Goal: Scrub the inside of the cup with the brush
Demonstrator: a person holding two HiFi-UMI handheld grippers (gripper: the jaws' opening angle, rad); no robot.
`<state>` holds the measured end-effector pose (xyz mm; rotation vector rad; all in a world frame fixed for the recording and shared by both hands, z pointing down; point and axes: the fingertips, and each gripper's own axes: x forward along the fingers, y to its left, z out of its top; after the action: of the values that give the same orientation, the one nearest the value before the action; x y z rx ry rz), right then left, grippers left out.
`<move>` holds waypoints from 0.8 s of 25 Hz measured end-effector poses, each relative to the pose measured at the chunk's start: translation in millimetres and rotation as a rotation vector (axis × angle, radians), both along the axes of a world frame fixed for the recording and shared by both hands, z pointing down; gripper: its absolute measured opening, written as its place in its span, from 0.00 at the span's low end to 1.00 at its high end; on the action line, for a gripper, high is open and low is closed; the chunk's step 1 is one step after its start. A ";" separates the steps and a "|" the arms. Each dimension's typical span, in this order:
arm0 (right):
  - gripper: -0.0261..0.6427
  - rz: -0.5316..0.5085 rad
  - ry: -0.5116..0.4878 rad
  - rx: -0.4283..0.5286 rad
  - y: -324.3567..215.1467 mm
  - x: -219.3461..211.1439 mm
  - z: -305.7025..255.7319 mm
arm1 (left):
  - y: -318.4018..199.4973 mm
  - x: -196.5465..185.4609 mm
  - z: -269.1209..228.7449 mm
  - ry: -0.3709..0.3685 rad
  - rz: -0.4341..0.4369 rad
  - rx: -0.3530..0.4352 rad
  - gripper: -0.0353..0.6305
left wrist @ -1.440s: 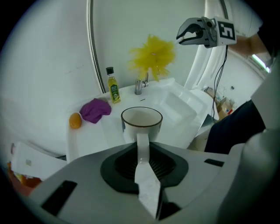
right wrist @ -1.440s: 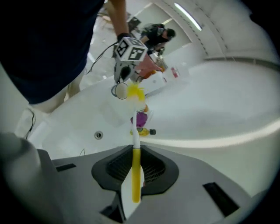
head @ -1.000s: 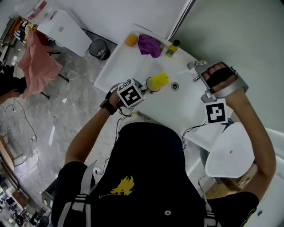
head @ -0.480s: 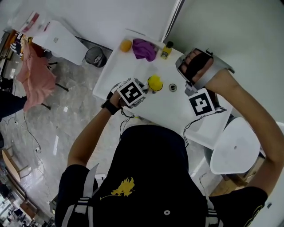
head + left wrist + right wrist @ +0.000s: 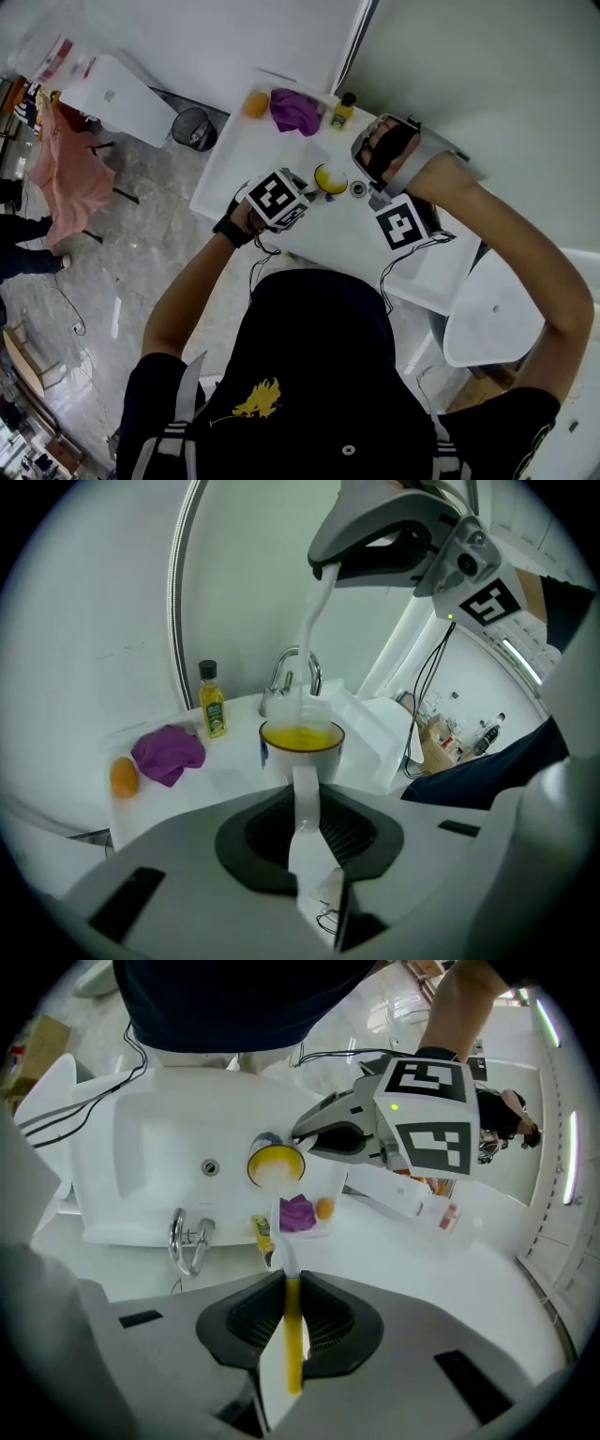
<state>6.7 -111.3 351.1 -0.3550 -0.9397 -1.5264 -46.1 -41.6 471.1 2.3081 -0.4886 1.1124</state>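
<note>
1. Nearest the head camera, the person's dark-clad shoulders fill the lower frame, and both forearms reach out over a white sink (image 5: 272, 150).
2. At the left forearm's end, the left gripper (image 5: 305, 803) has its jaws nearly together, pinched on the cup's white handle. It holds the cup (image 5: 302, 747) over the basin, mouth up, with its yellow inside showing.
3. From the head view, the cup sits just beside the drain (image 5: 358, 188), between the two grippers.
4. Opposite, the right gripper (image 5: 289, 1302) is clamped on the yellow-and-white handle of the brush (image 5: 292, 1335). The brush slants down from those jaws, and its far end meets the cup's mouth. Whether the bristles press on the inner wall cannot be made out.
5. Behind the cup stands the chrome faucet (image 5: 292, 667) at the basin's rim.
6. Farther back, along the sink's far ledge, a small yellow bottle (image 5: 212, 705) stands upright. A crumpled purple cloth (image 5: 167, 754) lies just beside it, and a round orange object (image 5: 123, 776) lies next to the cloth.
</note>
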 end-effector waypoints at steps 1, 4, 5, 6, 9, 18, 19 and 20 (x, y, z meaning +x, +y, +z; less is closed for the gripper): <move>0.15 0.002 0.000 0.003 -0.2 -0.4 2.3 | -1.2 1.8 -0.9 -0.007 0.006 0.005 0.16; 0.15 0.020 0.011 -0.001 0.5 4.4 5.3 | -4.0 -1.2 0.7 -0.045 0.020 0.032 0.16; 0.15 0.029 0.014 -0.004 0.8 7.1 4.3 | -5.3 -4.2 0.5 -0.046 0.009 0.039 0.16; 0.15 0.044 0.015 -0.008 0.8 10.6 2.3 | -7.6 -7.6 -1.0 -0.039 -0.013 0.046 0.16; 0.15 0.104 -0.011 -0.049 4.0 17.9 -6.3 | -19.0 -19.4 -4.6 -0.029 -0.080 0.084 0.16; 0.15 0.032 -0.039 -0.041 20.3 -10.4 -23.8 | -27.4 -8.6 -0.5 -0.116 0.019 0.196 0.16; 0.15 0.034 -0.024 -0.033 16.6 -9.4 -22.3 | -26.2 -4.8 -3.3 -0.122 0.037 0.222 0.16; 0.15 0.044 -0.010 -0.025 11.1 -6.6 -20.6 | -24.4 -2.0 -5.5 -0.125 0.051 0.244 0.16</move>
<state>0.1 -100.3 330.5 -0.3427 -0.9690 -1.4793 -48.1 -65.9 465.6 2.4809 -0.6480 1.2898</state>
